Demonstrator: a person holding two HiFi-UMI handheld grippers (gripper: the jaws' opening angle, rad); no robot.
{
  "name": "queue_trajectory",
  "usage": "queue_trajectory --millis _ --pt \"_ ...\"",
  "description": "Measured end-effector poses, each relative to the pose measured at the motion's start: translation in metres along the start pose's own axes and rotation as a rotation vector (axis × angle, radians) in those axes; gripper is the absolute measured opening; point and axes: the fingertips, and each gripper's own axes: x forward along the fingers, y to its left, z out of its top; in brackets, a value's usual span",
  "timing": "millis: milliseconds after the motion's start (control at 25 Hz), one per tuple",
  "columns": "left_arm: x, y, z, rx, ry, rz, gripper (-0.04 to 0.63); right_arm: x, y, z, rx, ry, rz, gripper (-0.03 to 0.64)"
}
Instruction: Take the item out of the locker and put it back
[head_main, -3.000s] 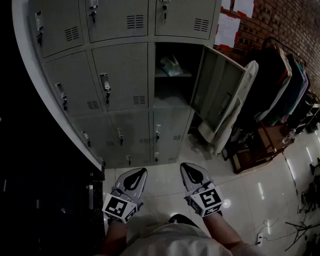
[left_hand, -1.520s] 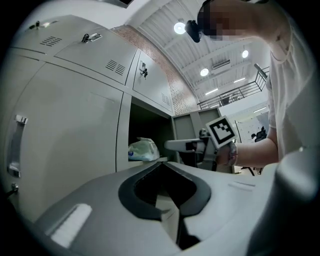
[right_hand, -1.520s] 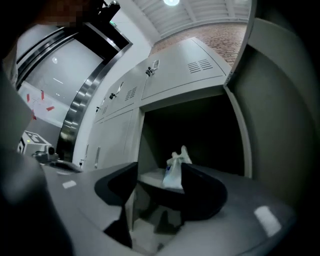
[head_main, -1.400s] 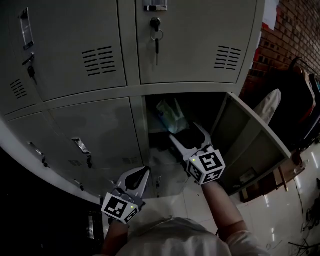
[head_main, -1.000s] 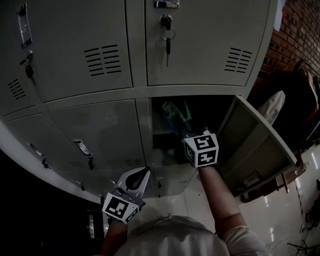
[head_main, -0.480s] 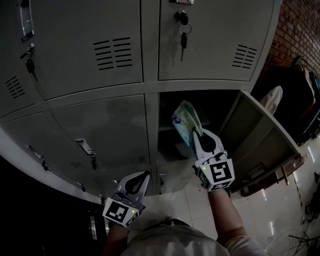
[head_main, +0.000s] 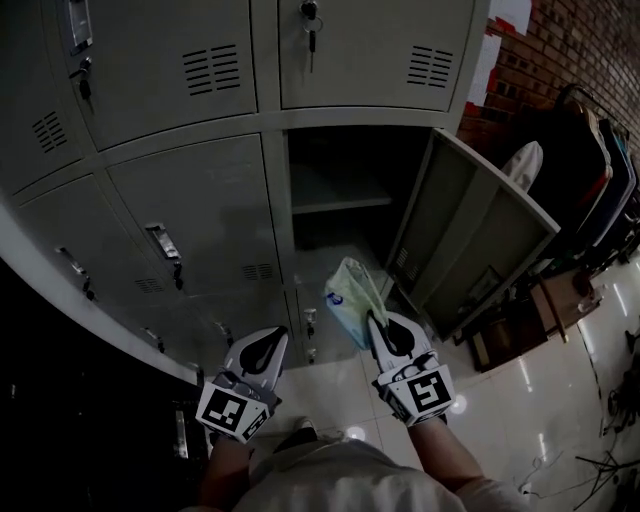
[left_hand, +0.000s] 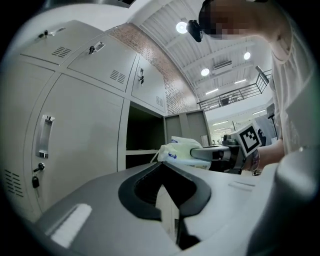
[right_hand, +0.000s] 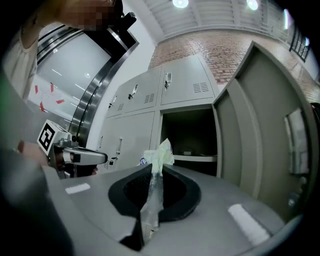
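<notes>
A grey metal locker compartment is seen standing open, with its door swung wide to the right, so that a broad gap is left between the door's free edge and the frame. A pale green-white plastic bag is held outside the locker, below the opening. It is pinched by a thin fold between the closed jaws of the right gripper, its bulk projecting beyond the fingertips. The left gripper is seen low beside it, jaws together, with nothing held.

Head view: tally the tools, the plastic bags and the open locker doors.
Tools: 2, the left tool and the right tool
Plastic bag: 1, clamped in the right tool
Open locker door: 1
Total: 4
</notes>
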Motion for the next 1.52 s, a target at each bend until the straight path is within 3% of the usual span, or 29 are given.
queue_trajectory --millis 320,520,1000,1520 --pt "-0.044 -0.104 -0.01 -0.039 0.028 0.035 0.002 -0.12 0.006 -0.019 0.071 0.066 0.001 0.006" --pt "-0.062 -0.137 -0.002 -0.053 0.021 0.044 0.002 -0.154 0.01 -0.023 0.093 0.101 0.037 0.006" --pt "-0.077 -0.137 0.014 0.022 0.025 0.044 0.002 -0.154 0.033 -0.004 0.079 0.073 0.061 0.008" --pt "-0.078 -0.133 0.014 0.019 0.007 0.053 0.002 -0.153 0.029 -0.007 0.059 0.075 0.039 0.008"
